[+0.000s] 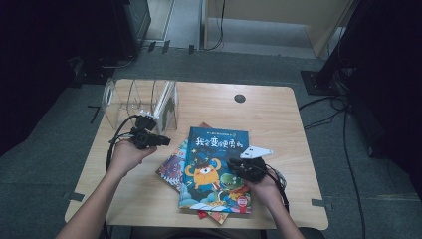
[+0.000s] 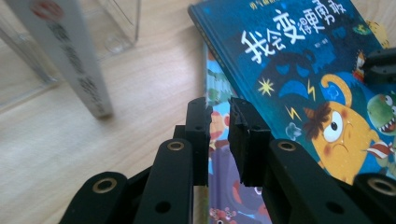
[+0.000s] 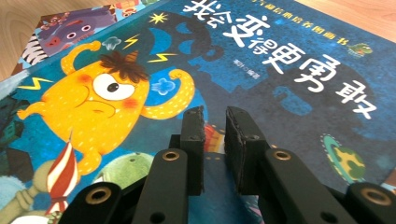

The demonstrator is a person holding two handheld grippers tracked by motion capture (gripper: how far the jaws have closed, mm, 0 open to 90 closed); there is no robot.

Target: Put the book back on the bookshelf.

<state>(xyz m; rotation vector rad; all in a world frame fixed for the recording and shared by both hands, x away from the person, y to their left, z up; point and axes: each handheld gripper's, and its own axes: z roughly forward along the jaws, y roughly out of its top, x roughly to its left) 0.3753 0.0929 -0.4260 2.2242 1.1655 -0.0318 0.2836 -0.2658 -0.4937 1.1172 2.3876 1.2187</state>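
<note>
A blue picture book [image 1: 214,149] with a yellow monster on its cover tops a fanned stack of books near the table's front. My left gripper [image 1: 166,141] hovers at the stack's left edge; in its own view, the left gripper [image 2: 219,105] has a narrow gap between its jaws with nothing in it, over the purple cover of a lower book [image 2: 226,196]. My right gripper [image 1: 232,164] is low over the blue book's right half. In the right gripper view its jaws [image 3: 215,114] stand slightly apart and empty above the blue book [image 3: 280,93].
A clear acrylic rack [image 1: 119,94] stands at the back left of the wooden table [image 1: 268,114], with a white book [image 1: 166,102] upright in its right slot. A round cable hole [image 1: 240,98] lies at the back. Cables [image 1: 343,124] trail on the floor at right.
</note>
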